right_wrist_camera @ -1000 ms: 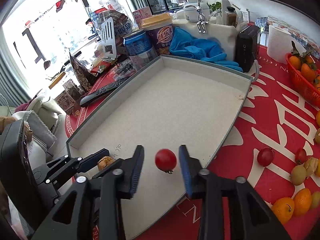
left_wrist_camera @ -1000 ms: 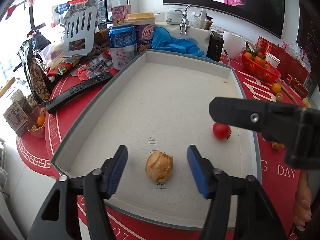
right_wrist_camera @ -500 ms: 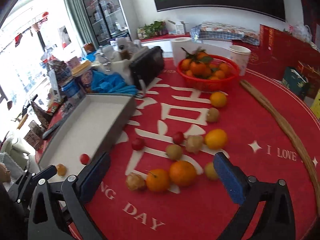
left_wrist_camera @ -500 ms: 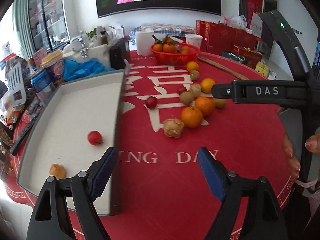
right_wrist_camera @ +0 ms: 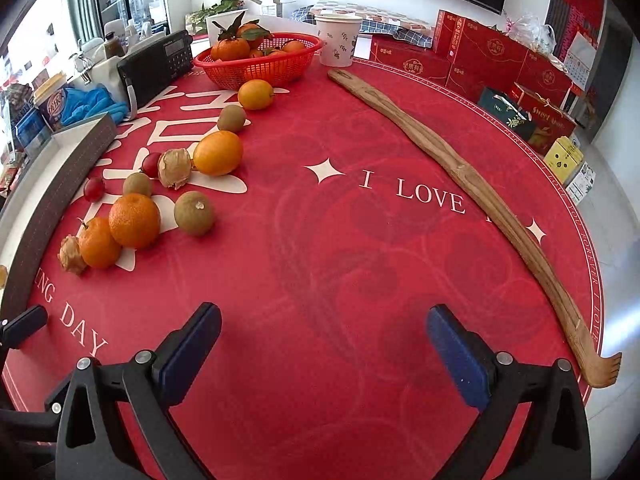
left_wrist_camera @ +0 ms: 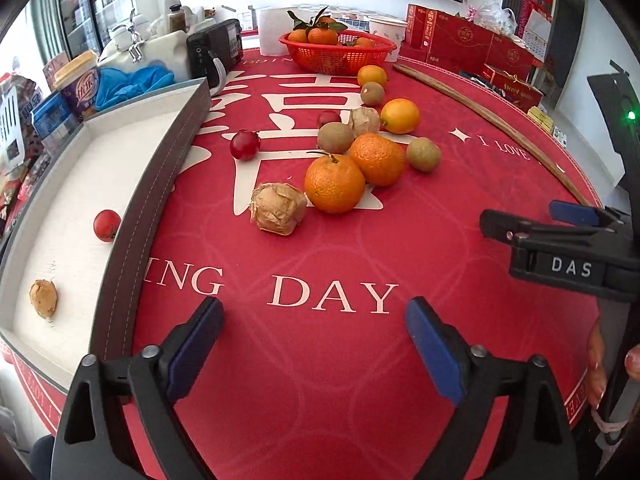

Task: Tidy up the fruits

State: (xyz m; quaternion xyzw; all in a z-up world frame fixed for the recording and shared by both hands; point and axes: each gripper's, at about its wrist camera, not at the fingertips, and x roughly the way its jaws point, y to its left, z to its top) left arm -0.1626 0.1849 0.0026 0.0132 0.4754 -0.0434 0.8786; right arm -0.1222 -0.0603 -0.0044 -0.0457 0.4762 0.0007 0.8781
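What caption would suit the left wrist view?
Empty left tool opening over the red tablecloth; cherry tomato and husked fruit sit in the tray.

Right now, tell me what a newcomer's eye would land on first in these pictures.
A loose cluster of oranges, kiwis and husked fruits sits mid-table on the red tablecloth, left of a long wooden back scratcher. On the left, the grey tray holds just a cherry tomato and one husked fruit.
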